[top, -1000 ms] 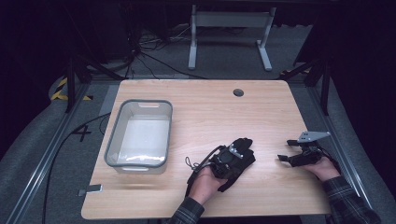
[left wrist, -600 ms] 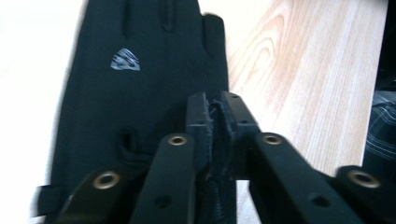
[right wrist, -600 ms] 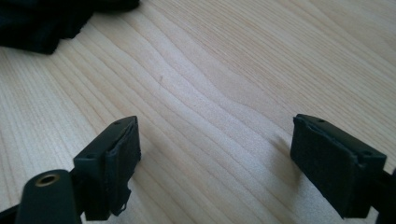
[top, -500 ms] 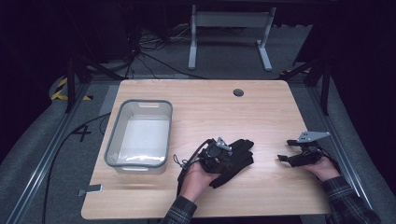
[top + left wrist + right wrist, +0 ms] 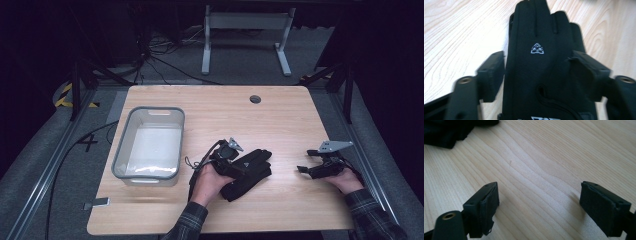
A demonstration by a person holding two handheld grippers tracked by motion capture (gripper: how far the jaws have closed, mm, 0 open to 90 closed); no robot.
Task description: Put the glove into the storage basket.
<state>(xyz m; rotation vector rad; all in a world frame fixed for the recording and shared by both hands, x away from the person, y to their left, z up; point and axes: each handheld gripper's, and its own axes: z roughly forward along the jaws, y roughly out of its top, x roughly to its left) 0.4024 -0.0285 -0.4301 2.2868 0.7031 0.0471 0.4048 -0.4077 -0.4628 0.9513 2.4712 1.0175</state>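
Note:
A pair of black gloves [image 5: 254,174] lies in a flat pile on the wooden table [image 5: 280,120], just in front of my left hand. My left gripper [image 5: 241,166] reaches over it from the left. In the left gripper view the top glove [image 5: 536,32], with a small white logo, lies between the jaws of my left gripper [image 5: 540,72]. These jaws have just been opening and now stand apart on either side of it, no longer pinching it. My right gripper [image 5: 304,168] rests near the table's right edge, open over bare wood [image 5: 540,202]. The gloves' edge [image 5: 446,130] shows far off.
A clear plastic bin [image 5: 120,150] with a grey rim stands at the table's left side. A round cable hole [image 5: 255,99] sits near the far edge. Bare wood separates the gloves from my right gripper.
My left gripper has slid back to the left and its jaws have opened off the glove, which stays on the table. The right hand has kept still.

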